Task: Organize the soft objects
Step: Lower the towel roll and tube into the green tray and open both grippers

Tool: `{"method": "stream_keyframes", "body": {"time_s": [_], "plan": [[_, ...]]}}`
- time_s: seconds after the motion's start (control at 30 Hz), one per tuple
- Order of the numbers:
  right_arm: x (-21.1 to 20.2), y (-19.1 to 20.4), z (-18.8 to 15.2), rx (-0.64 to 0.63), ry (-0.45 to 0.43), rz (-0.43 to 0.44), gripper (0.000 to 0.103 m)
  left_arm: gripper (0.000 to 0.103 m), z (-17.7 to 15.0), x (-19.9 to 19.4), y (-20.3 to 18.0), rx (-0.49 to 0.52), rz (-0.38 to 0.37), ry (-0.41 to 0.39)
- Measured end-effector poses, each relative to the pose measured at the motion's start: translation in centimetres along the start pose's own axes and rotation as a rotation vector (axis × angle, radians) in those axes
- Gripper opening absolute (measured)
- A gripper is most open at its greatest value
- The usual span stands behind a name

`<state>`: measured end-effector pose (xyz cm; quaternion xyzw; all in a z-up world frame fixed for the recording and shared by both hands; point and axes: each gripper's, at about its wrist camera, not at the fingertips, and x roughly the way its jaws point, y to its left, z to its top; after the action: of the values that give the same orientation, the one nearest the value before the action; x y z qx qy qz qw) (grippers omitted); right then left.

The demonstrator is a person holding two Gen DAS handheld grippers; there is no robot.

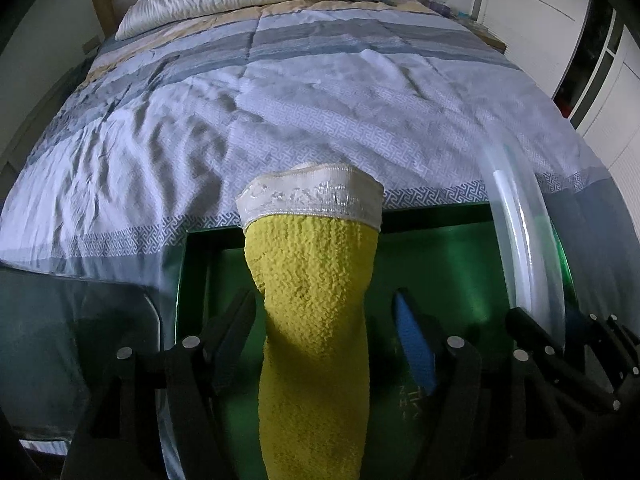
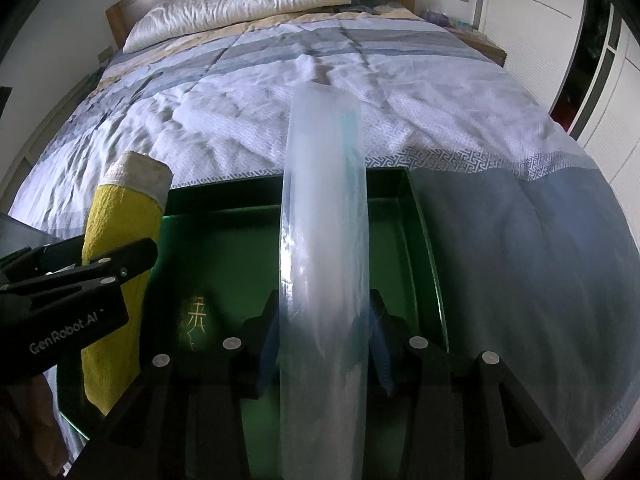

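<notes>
Left gripper clamps the rolled yellow towel at lower centre; right gripper clamps a clear plastic-wrapped roll at centre frame. Both hang over the open green box on the bed edge. Risk: the slick plastic slips, or either roll flops outside the box wall.

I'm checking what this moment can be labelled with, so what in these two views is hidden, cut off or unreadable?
- Left wrist view: the yellow towel runs off the bottom edge, so its lower end is unseen.
- Right wrist view: what is inside the translucent plastic roll is blurred by the cloudy wrap.
- Both views: much of the green box floor is covered by the gripped items and fingers.
- Right wrist view: the gold characters are too dim to read.
</notes>
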<state>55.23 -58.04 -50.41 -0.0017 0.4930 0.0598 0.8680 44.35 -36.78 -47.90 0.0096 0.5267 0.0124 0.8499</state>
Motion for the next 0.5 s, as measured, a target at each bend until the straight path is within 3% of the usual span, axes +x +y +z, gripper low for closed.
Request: {"method": "stream_keyframes", "body": {"time_s": [0.5], "plan": [[0.9, 0.8, 0.1, -0.063, 0.015, -0.008, 0.034, 0.064, -0.5, 1.2, -0.1, -0.011, 0.003, 0.029]]}}
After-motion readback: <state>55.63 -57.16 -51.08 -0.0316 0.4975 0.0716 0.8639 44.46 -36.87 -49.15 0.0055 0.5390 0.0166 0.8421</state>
